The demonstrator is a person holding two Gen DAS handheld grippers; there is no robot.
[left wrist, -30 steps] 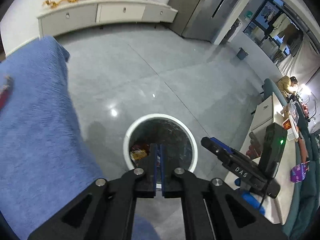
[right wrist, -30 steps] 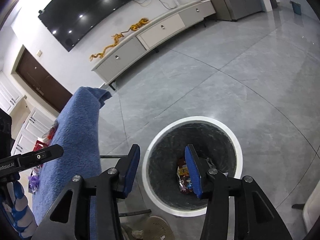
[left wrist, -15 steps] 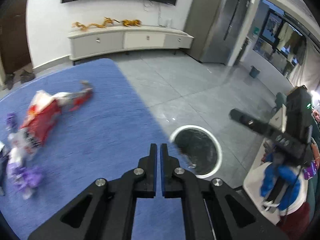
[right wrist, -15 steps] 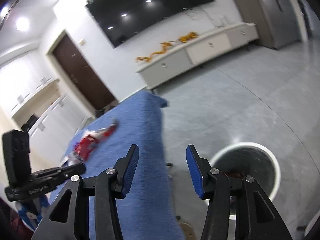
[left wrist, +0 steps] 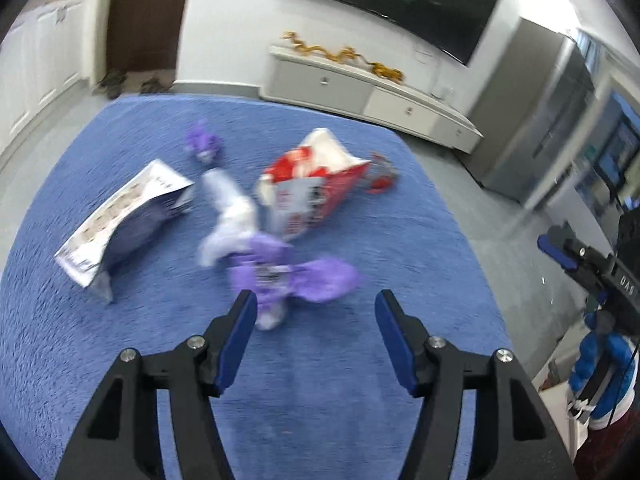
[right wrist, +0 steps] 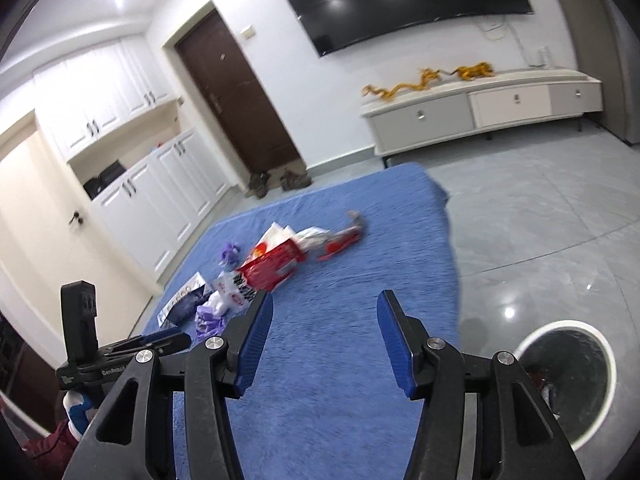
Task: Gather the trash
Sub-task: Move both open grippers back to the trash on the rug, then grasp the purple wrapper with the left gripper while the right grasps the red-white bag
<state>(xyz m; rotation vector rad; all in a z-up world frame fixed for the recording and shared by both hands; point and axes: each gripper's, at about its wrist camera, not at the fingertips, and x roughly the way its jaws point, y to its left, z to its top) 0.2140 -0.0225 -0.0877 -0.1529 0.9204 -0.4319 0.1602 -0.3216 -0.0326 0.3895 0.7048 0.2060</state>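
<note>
Over blue cloth (left wrist: 360, 400), left gripper (left wrist: 316, 320) and right gripper (right wrist: 324, 326) wide apart, empty, wrappers (left wrist: 296, 276) mid-cloth.

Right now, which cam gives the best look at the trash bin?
Right wrist. The trash bin sits on the floor at lower right beside the blue cloth, white rim and dark liner visible, partly behind the right gripper. Left wrist view doesn't show it.

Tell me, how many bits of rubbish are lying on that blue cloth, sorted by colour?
Some pieces are blurred, so this is my best count.
Purple wrappers: 2, one large, one small
Red-and-white bag: 1
Small red wrapper: 1
Silver-and-navy pouch: 1
White crumpled plastic: 1
Total: 6
</note>
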